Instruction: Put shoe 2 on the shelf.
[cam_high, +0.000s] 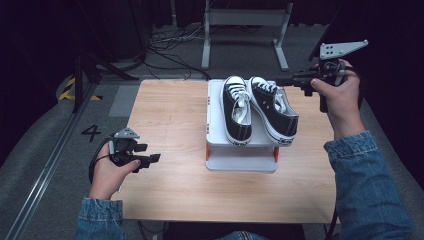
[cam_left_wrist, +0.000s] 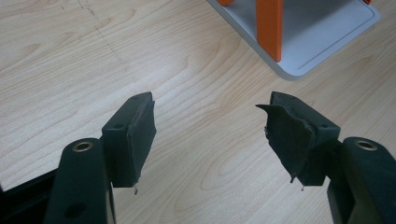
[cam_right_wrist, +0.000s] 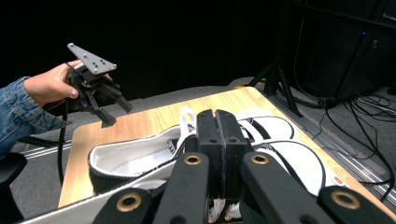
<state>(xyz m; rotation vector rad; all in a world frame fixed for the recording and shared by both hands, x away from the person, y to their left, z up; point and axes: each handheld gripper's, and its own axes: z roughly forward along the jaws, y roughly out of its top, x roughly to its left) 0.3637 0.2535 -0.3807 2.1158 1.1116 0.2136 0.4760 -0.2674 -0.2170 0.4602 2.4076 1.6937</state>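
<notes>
The shoes (cam_high: 257, 107) sit as a pair on the white rack (cam_high: 240, 162) just ahead of our right tool (cam_high: 289, 80), its jaws pressed together near the laces, so we judge it must spread before gripping, while our left tool (cam_high: 150, 159) hangs spread over the table (cam_high: 170, 125).

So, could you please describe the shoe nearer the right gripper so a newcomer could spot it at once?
On the wooden table stands a white rack with orange legs, and a pair of black sneakers sits on its top shelf. The one you want lies on the side of the right gripper, angled with its toe overhanging the shelf, unlike its straighter neighbour.
</notes>
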